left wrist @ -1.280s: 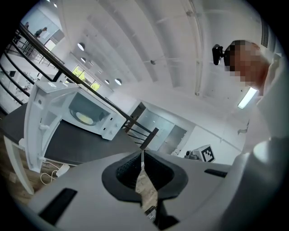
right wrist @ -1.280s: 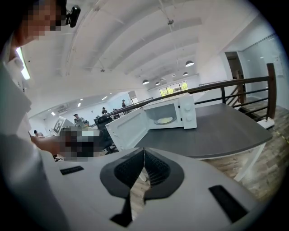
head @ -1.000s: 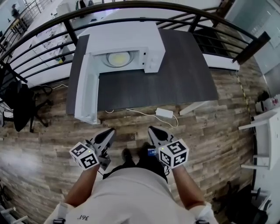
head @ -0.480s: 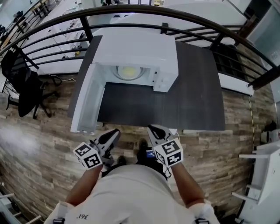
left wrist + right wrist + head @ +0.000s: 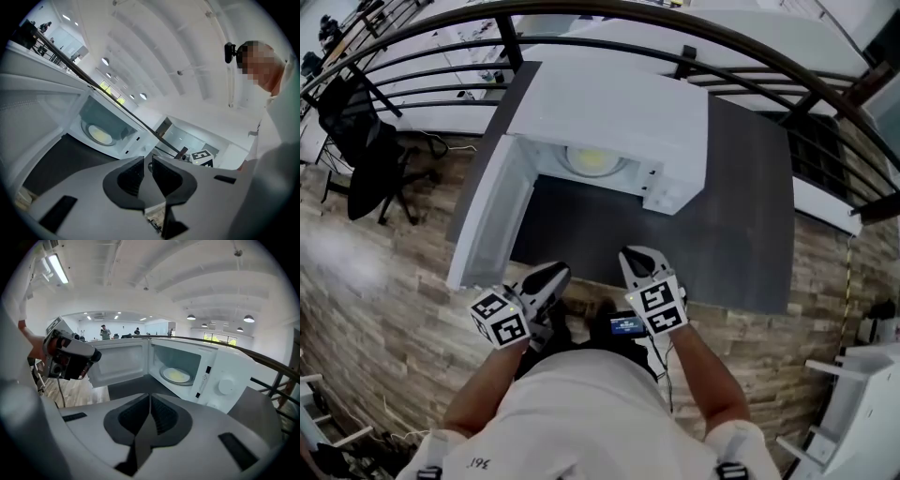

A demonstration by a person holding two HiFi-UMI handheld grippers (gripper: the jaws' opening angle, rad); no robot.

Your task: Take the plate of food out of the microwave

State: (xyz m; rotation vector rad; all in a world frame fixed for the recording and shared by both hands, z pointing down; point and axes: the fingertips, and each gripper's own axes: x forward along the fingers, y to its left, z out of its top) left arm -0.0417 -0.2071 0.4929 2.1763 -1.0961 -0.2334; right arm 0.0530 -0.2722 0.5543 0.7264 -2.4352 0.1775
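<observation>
Up top in the head view, the plate [image 5: 592, 161] sits deep inside the microwave [image 5: 623, 98], which has its door [image 5: 486, 225] swung wide open toward the left of the frame. My guess is it's a stiff, smooth plate, not heavy but slippery at the rim, breakable, maybe hot. Whatever's on it could slide if it tips, so I'd pinch the near rim and pull it out level.

Both grippers are low in the frame at the near edge of the dark surface [image 5: 741, 216], well apart from the plate. The left gripper [image 5: 555, 272] has just been opening its jaws, with a narrow gap and nothing between them. The right gripper [image 5: 633, 253] is fully closed and empty.

Hard to make out:
- The food is just a pale yellow patch.
- I can't tell where the plate ends and the turntable starts.
- The microwave's top cuts off the plate's far side in the head view.
</observation>
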